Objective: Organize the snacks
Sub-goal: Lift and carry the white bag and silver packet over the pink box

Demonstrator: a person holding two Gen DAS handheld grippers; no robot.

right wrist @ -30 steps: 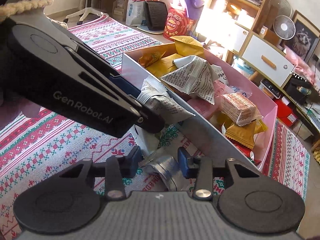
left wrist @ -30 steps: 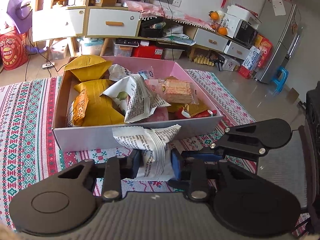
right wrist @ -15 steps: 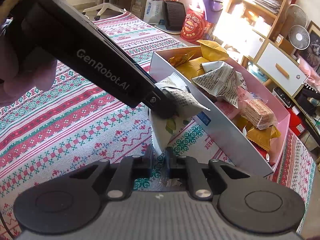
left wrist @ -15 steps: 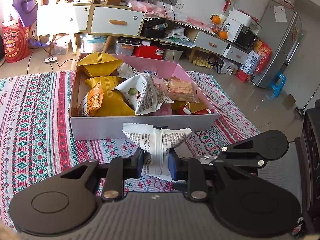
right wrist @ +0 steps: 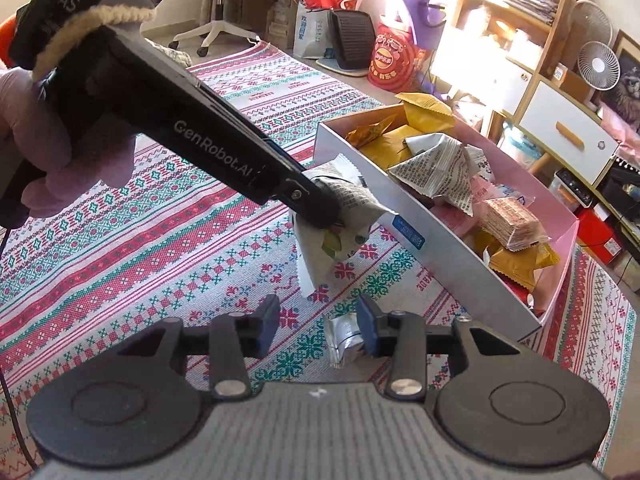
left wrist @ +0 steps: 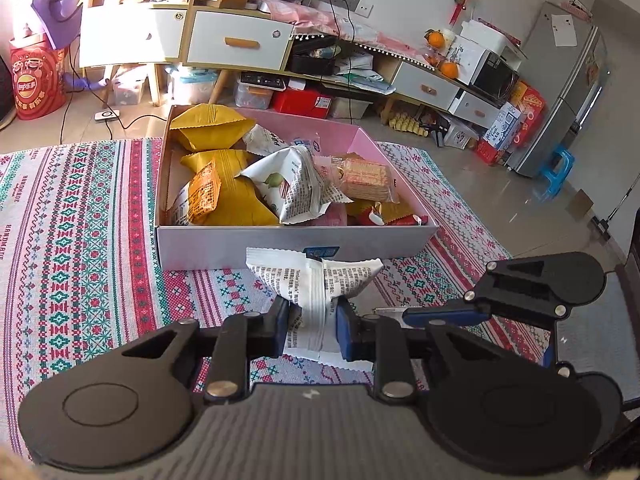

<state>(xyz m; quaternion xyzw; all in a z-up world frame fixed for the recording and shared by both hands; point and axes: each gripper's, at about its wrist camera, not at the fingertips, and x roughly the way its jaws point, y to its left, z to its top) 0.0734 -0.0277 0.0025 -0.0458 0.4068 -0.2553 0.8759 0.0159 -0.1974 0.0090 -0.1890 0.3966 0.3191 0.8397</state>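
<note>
Snack pkt upright in L tool

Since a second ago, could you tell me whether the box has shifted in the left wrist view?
Yes. The box sits farther from the left gripper, with more rug showing before it; most likely the camera backed off.

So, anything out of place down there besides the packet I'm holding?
Yes: a crumpled silvery wrapper scrap lies loose on the patterned cloth, outside the pink box, beside the right hand-held gripper, whose jaws have just been opening with nothing between them.
</note>
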